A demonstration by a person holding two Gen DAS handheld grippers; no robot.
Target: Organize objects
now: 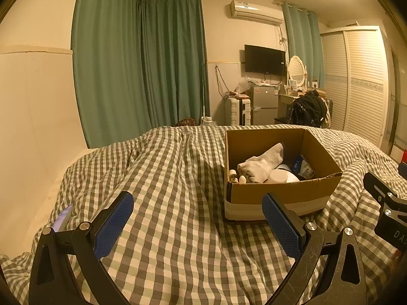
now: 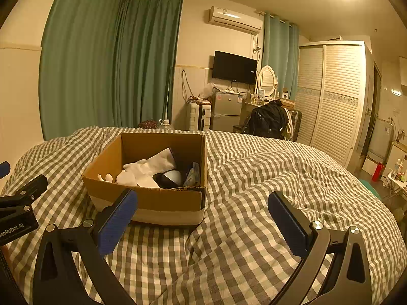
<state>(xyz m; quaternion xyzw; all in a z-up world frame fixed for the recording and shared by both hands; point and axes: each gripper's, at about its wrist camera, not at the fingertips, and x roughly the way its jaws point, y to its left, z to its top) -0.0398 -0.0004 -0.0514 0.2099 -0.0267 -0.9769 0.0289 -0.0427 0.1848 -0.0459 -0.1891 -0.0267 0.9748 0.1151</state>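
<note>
Left wrist view: the left tongs hover with their blue-padded fingers spread wide and nothing between them, above a bed covered in a grey-and-white checked duvet. A brown cardboard box sits on the duvet ahead and to the right of these tongs; its top is open. Inside lie white socks draped across the middle, a white round container beside them, a blue-and-white packet against the right wall, and small pale bottles in the near left corner. At the far right edge a part of the other tool shows. In the right wrist view the right tongs are likewise wide apart and empty, low over the duvet, with the box ahead and to the left, its near wall just behind the left finger. Beyond the bed stand green curtains, a wall television and a white louvred wardrobe.
</note>
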